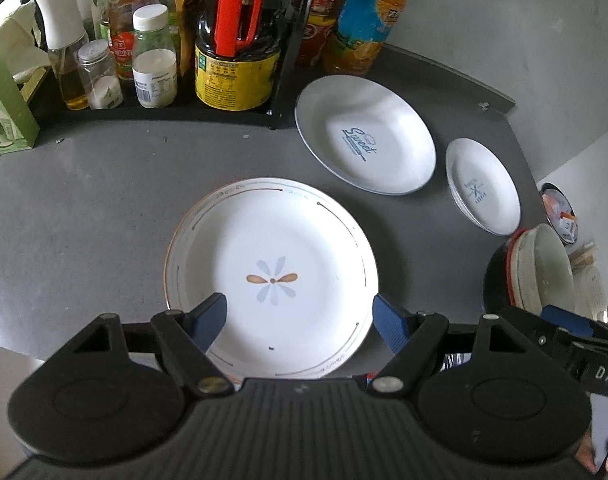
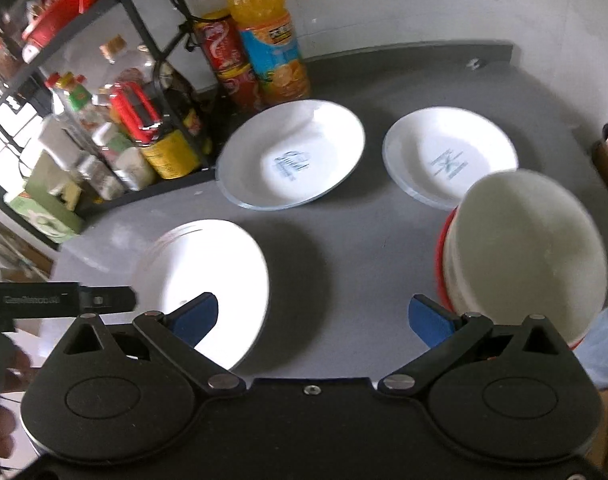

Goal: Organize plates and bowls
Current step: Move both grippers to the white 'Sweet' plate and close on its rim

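A white plate with a flower motif (image 1: 271, 248) (image 2: 219, 264) lies on the grey table (image 1: 83, 208). My left gripper (image 1: 299, 320) hovers open over its near rim, one blue finger on each side. Farther back lie a "Sweet" plate (image 1: 364, 136) (image 2: 291, 156) and a small stack of white plates (image 1: 482, 186) (image 2: 448, 156). A white bowl nested in a red-rimmed one (image 1: 544, 272) (image 2: 520, 256) appears tilted at the right. My right gripper (image 2: 312, 314) is open above bare table, its right finger beside that bowl; whether they touch is unclear.
A black rack (image 1: 279, 80) with bottles, jars and a red-handled oil jug (image 1: 235, 40) fills the back left. An orange drink bottle (image 2: 267, 40) and red cans (image 2: 231, 64) stand behind the "Sweet" plate. A green box (image 1: 7, 108) sits far left. The table's edge (image 2: 484, 50) runs behind.
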The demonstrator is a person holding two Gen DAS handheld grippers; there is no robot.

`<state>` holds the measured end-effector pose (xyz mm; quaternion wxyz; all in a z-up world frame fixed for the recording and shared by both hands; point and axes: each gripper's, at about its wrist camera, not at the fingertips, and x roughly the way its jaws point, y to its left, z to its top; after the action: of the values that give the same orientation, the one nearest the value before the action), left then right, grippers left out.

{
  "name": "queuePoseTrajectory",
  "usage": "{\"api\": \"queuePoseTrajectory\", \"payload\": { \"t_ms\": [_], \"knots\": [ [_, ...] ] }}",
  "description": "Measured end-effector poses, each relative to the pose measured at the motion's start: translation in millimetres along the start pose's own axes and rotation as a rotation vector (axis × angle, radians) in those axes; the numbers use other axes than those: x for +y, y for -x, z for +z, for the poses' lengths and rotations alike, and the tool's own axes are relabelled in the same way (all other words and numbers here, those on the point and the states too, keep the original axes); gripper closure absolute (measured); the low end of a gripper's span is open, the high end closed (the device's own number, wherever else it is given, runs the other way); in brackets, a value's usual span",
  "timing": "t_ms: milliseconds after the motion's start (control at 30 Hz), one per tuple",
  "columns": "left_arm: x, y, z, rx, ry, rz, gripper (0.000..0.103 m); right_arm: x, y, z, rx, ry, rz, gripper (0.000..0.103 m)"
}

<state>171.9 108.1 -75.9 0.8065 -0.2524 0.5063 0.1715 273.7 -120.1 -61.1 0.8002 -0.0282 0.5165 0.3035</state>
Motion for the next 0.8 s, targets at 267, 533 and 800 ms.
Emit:
{"api": "queuePoseTrajectory", "payload": {
  "t_ms": [267,533,800],
  "knots": [
    [-9,-22,23,0.018,0.063,0.014,0.025,-14,-22,36,0.017,0.033,0.056,0.001],
    [-25,-45,52,0.0,0.14,0.029,0.025,-30,-47,79,0.025,0.08,0.115,0.001],
    [-32,-69,80,-0.025,0.237,0.056,0.028,-42,-87,124,0.077,0.139,0.146,0.009]
  ]
}}
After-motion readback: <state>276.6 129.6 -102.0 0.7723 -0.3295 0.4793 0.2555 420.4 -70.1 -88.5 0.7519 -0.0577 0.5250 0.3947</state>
